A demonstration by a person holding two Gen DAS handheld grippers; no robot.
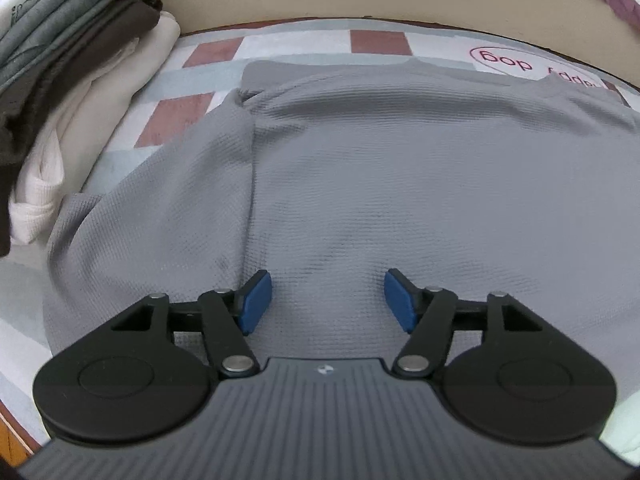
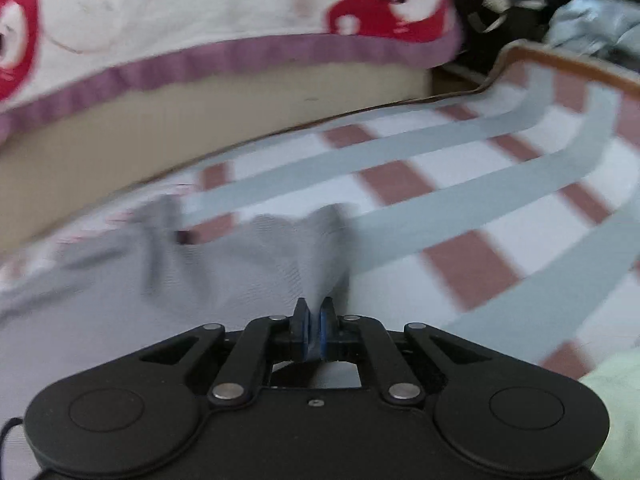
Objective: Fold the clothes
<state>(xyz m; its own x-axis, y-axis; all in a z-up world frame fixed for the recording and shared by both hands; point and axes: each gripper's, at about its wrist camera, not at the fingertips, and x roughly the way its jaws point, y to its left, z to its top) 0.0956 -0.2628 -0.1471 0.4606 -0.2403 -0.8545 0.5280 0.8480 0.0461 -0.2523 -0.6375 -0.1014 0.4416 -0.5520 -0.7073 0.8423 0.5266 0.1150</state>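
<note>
Left wrist view: the grey shirt [image 1: 360,168] spreads across the checked bed sheet [image 1: 192,120], its near hem hidden under the gripper body and its right side cut off by the frame. The left gripper [image 1: 328,300] hovers over the lower part of the shirt, jaws wide apart with nothing between the blue pads [image 1: 254,302]. The fabric is a waffle knit, with one sleeve lying folded along the left side. A stack of folded clothes [image 1: 68,80] sits at far left, partly out of frame.

Right wrist view: heavy motion blur here. The right gripper [image 2: 314,328] has its jaws together, clamped on a bunched edge of the grey shirt [image 2: 248,264], which lifts in a peak just ahead of the pads. The striped sheet [image 2: 480,208] runs off to the right; a red-and-white patterned blanket [image 2: 200,8] lies beyond.
</note>
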